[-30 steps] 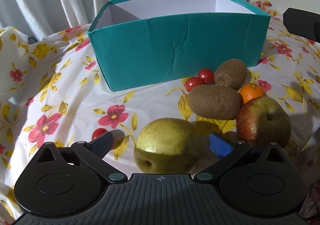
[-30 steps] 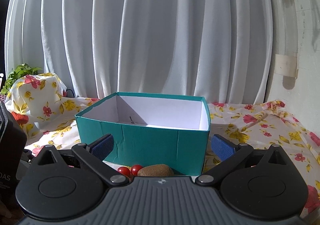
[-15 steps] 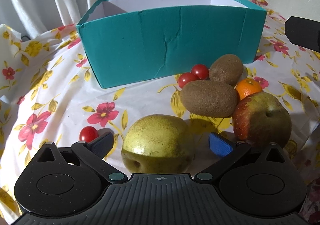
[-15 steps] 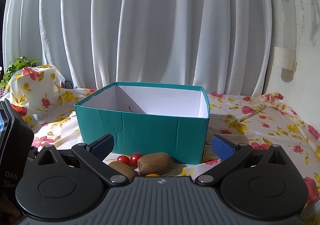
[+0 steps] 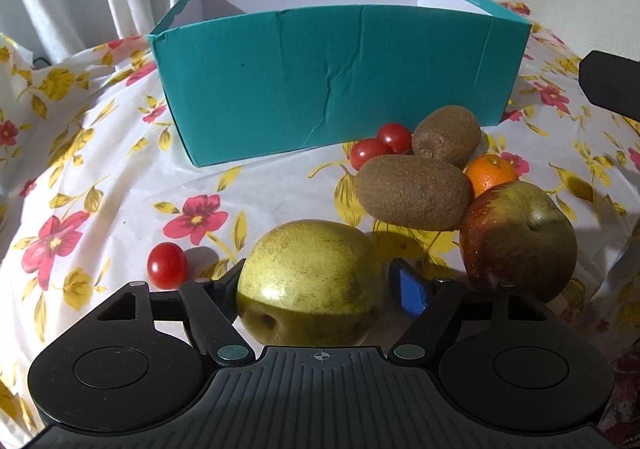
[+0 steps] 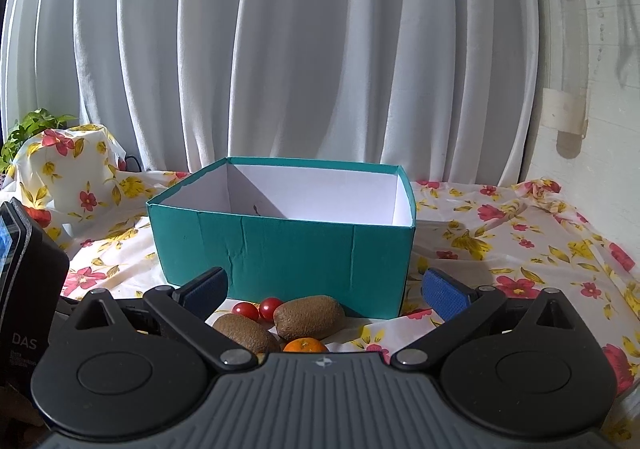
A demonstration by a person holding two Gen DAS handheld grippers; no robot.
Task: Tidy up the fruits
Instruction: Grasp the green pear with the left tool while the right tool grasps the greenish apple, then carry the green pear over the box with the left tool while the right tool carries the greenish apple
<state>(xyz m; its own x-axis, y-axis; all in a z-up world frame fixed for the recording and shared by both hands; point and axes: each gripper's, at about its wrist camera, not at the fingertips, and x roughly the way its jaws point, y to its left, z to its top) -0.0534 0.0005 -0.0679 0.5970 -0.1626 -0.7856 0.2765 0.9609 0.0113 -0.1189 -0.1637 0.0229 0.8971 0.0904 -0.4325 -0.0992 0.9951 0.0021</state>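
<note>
Nearest, the left gripper (image 5: 320,285) is closing its jaws around the pear (image 5: 310,275), which sits on the cloth (image 5: 100,177) between them; the left finger looks to touch its side, the blue right pad (image 5: 410,291) stands just clear, so no grip yet. The pear looks firm, fairly heavy, smooth and roundish, so it could slip: best clamped across its widest part, gently. A tomato (image 5: 167,265) lies just left. Beyond, right: apple (image 5: 518,239), two kiwis (image 5: 412,191), orange (image 5: 490,171). Farther back stands the open box (image 5: 332,73), no fruit visible inside. The right gripper (image 6: 324,289) hangs released, holding nothing, above the kiwis
</note>
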